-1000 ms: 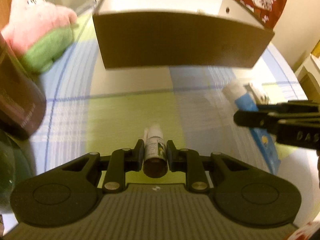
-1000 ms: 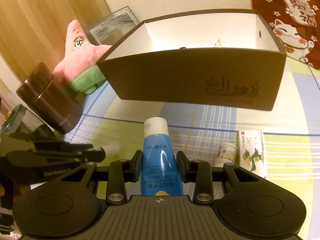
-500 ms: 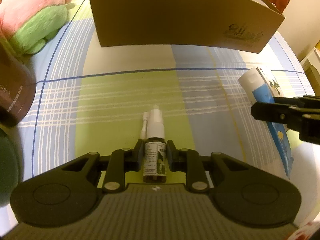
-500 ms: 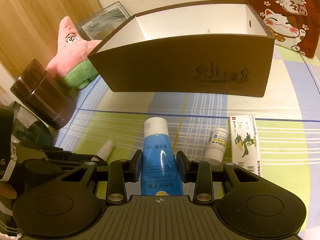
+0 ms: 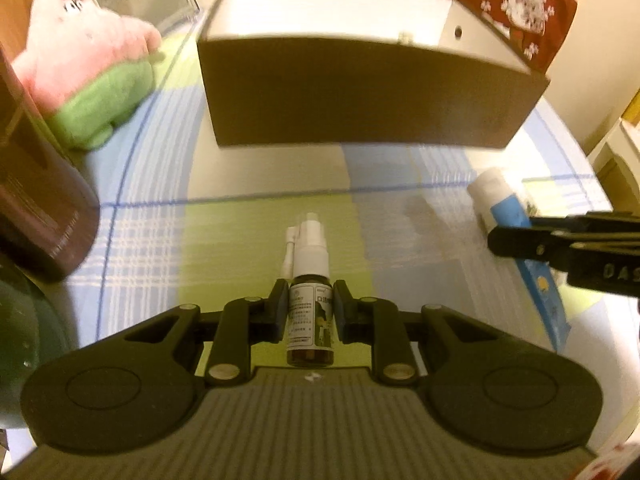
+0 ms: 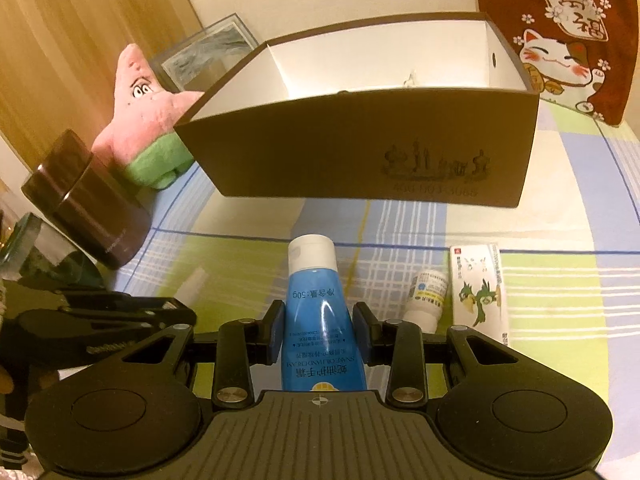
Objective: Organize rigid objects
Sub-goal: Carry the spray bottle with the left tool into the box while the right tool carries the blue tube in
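Observation:
My left gripper (image 5: 310,306) is shut on a small brown spray bottle (image 5: 310,320) with a white nozzle, held above the checked cloth. My right gripper (image 6: 319,326) is shut on a blue hand-cream tube (image 6: 318,320) with a white cap pointing away. That tube (image 5: 508,208) and the right gripper's fingers (image 5: 560,240) show at the right edge of the left wrist view. A brown box (image 6: 360,156) with a white inside stands open ahead of both grippers, also seen as the box (image 5: 360,92) in the left wrist view.
On the cloth to the right lie a small white bottle (image 6: 426,296) and a white carton with a green bird (image 6: 478,292). A pink and green plush star (image 6: 148,124) and a dark brown canister (image 6: 88,200) stand at the left. A red cat cloth (image 6: 560,36) hangs behind the box.
The left wrist view has swung: the box dropped close and low half a second ago, and now stands farther up again with its white inside showing. The right gripper holds still.

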{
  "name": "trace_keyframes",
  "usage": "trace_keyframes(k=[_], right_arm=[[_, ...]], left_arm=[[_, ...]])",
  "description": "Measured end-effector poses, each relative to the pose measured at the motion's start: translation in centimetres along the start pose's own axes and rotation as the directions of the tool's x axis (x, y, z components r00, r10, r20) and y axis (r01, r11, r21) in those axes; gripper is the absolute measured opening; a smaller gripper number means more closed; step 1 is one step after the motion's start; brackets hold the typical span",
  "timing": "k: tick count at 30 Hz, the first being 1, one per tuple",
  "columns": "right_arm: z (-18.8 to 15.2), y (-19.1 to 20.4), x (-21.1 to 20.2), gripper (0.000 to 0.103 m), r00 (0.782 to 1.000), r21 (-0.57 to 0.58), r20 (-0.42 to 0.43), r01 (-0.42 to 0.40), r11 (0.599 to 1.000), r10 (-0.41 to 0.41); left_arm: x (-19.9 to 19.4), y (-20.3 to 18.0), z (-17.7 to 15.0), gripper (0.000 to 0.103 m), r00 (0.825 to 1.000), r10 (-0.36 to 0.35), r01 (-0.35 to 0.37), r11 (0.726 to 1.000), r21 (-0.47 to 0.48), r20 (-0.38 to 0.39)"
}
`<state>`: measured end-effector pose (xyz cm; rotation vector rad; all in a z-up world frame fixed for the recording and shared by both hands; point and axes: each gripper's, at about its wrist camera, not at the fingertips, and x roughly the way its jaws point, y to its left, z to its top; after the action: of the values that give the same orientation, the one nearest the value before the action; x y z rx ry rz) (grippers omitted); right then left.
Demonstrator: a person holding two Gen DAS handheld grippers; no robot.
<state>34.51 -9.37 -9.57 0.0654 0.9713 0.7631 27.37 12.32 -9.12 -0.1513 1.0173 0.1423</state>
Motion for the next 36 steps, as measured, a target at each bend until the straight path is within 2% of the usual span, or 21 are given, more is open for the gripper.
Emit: trace_keyframes(k=[10,19,24,25,29,36], right_arm=[[2.7,0.4,-0.7,0.037,0.999,-0.02,0.052,-0.007,1.0,0.008],[7.1,0.8,-1.0,0.037,0.993,-0.008,0.113,-0.037,0.999,0.038],[10.4,1.6,-0.4,0.037,0.989,0.009,0.132,-0.063,0.998,0.061],[11.2,1.8,-0.3,0.037,0.99,0.034,0.133,-0.041,0.999,0.036],[14.1,2.3,0.9,0.037,0.989,0.056,0.141,-0.059,0.997,0.051],[18.6,1.5,3.9,0.037,0.989,0.133,0.136,-0.074,0.988,0.056]], left_arm=[[-3.6,0.1,3.8,0.021,0.991,-0.008,0.008,1.0,0.002,0.134],[-4.4,0.0,8.6,0.021,0.975,-0.006,-0.001,0.999,0.033,0.224],[-3.8,0.1,11.8,0.021,0.967,0.005,-0.018,0.999,0.046,0.254],[-3.6,0.2,12.4,0.021,0.966,0.005,-0.018,0.999,0.047,0.258],[-2.5,0.5,15.3,0.021,0.965,0.014,-0.029,0.998,0.054,0.263],[0.2,0.7,19.6,0.021,0.972,0.016,-0.032,0.997,0.064,0.236]])
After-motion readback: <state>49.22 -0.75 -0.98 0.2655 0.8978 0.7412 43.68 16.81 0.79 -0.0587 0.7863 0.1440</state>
